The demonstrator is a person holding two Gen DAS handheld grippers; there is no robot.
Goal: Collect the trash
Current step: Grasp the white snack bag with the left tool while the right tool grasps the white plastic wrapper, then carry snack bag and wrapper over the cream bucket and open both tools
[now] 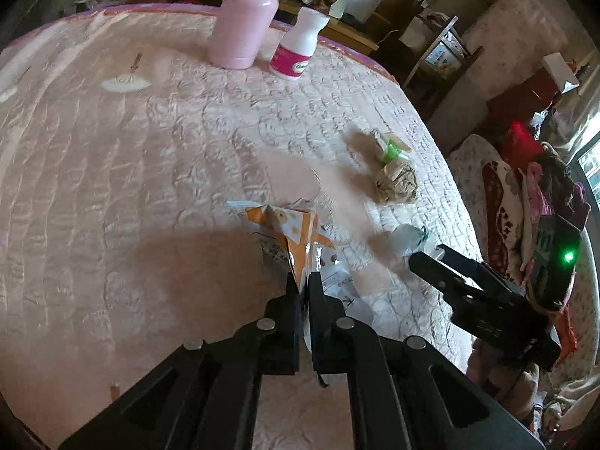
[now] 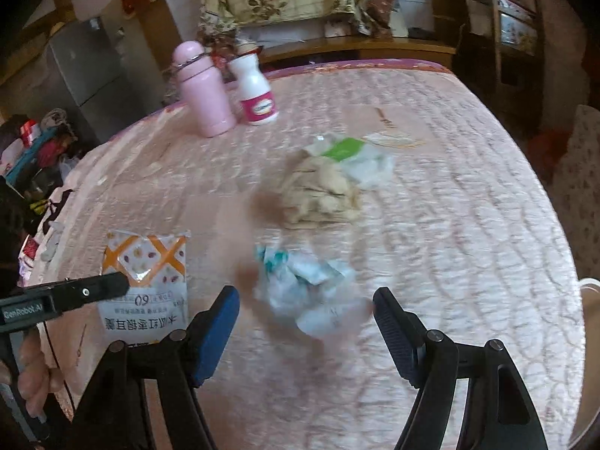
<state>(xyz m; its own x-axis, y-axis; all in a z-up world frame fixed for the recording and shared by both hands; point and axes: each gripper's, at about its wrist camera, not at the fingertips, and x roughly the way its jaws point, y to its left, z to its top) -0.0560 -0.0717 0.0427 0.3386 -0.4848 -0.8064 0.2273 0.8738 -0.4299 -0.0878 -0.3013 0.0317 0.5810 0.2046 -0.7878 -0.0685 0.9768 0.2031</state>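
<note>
My left gripper point(image 1: 303, 281) is shut on an orange and white snack bag point(image 1: 296, 236), held just over the pink quilted table cover; the bag also shows in the right wrist view point(image 2: 146, 266) with the left gripper point(image 2: 112, 285) at its edge. My right gripper point(image 2: 305, 300) is open, its jaws on either side of a crumpled white and teal wrapper point(image 2: 307, 285), not closed on it. In the left wrist view the right gripper point(image 1: 423, 258) sits by that wrapper point(image 1: 408, 236). A crumpled brown paper wad with a green-labelled wrapper point(image 2: 322, 191) lies further back point(image 1: 393, 180).
A pink flask point(image 2: 204, 90) and a white bottle with a magenta label point(image 2: 257, 90) stand at the table's far edge; both also show in the left wrist view point(image 1: 247, 15) point(image 1: 300, 43). Furniture and clutter ring the table. The table edge point(image 1: 461, 195) drops off to the right.
</note>
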